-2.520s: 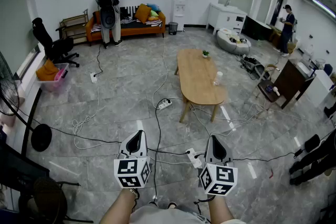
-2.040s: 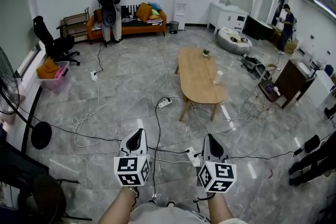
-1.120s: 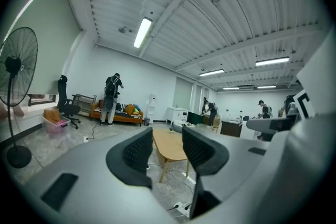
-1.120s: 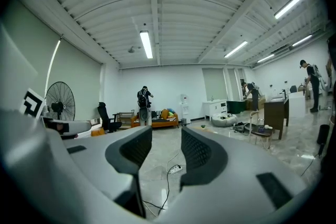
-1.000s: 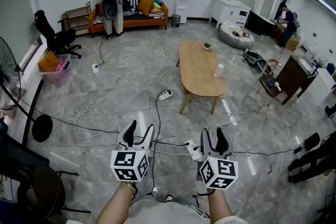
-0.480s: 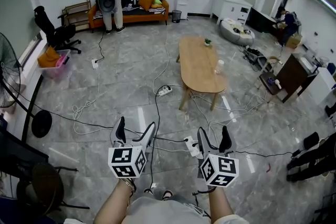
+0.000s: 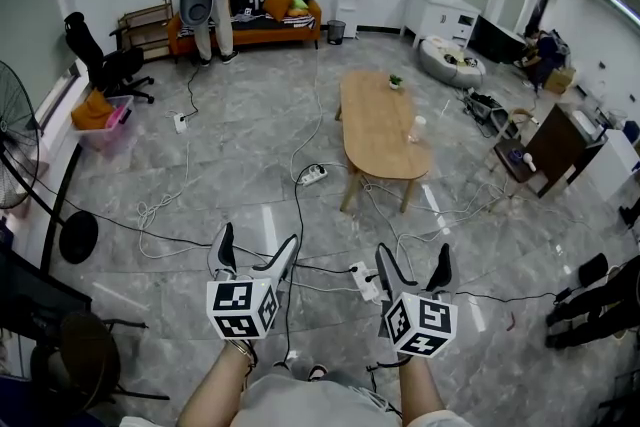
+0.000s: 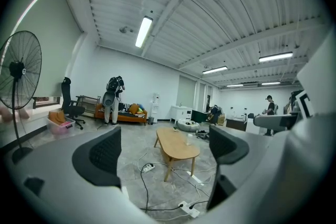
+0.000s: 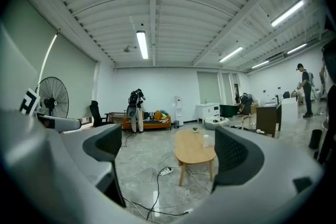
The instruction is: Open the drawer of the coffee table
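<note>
Showing left forearm only head view; coffee table everywhere.

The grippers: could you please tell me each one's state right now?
Left gripper: open, jaws have just been opening, nothing between them.
Right gripper: open, jaws have just been opening, nothing between them.

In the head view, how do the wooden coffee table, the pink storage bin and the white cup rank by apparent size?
1. coffee table, largest.
2. pink storage bin.
3. white cup, clearly the smallest.
</note>
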`<state>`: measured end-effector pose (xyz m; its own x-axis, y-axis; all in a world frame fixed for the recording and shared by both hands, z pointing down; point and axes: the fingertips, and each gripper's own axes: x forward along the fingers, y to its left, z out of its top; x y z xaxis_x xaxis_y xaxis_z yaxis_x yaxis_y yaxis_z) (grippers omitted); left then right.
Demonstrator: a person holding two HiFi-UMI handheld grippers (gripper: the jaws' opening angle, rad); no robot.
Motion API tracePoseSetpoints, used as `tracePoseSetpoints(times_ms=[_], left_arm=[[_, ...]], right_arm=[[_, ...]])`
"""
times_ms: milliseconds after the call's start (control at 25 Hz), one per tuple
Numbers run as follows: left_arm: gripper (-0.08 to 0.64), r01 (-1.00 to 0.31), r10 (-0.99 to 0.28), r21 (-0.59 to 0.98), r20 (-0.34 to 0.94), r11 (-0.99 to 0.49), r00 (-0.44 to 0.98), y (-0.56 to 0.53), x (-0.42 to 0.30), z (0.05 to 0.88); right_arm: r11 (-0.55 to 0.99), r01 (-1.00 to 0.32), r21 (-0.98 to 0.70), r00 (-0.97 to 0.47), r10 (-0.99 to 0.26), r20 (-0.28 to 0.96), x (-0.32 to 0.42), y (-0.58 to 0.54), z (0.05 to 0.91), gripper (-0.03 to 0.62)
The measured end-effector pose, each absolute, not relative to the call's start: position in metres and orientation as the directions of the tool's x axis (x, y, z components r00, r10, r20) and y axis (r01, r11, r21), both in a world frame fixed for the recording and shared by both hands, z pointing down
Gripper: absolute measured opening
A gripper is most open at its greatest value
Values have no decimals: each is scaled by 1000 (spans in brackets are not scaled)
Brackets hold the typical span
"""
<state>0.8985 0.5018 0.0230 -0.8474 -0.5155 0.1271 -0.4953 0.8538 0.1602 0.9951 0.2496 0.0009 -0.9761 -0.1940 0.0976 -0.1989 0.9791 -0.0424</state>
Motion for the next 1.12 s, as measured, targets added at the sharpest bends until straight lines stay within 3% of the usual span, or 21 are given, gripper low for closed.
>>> tracePoseSetpoints(times_ms=[160, 400, 1120], left_arm=[[533, -484, -503, 146, 135, 862, -854, 500, 899, 25], [575, -488, -505, 140, 126, 861, -854, 489, 903, 27], [577, -444, -456, 106, 215, 890, -864, 465, 909, 46]], right_arm=[[975, -218, -39, -973, -215, 80, 997, 241, 0, 588], [975, -216, -48, -973, -212, 87, 998, 230, 6, 588], [978, -186, -98, -973, -169, 155, 1000, 186, 31, 588]])
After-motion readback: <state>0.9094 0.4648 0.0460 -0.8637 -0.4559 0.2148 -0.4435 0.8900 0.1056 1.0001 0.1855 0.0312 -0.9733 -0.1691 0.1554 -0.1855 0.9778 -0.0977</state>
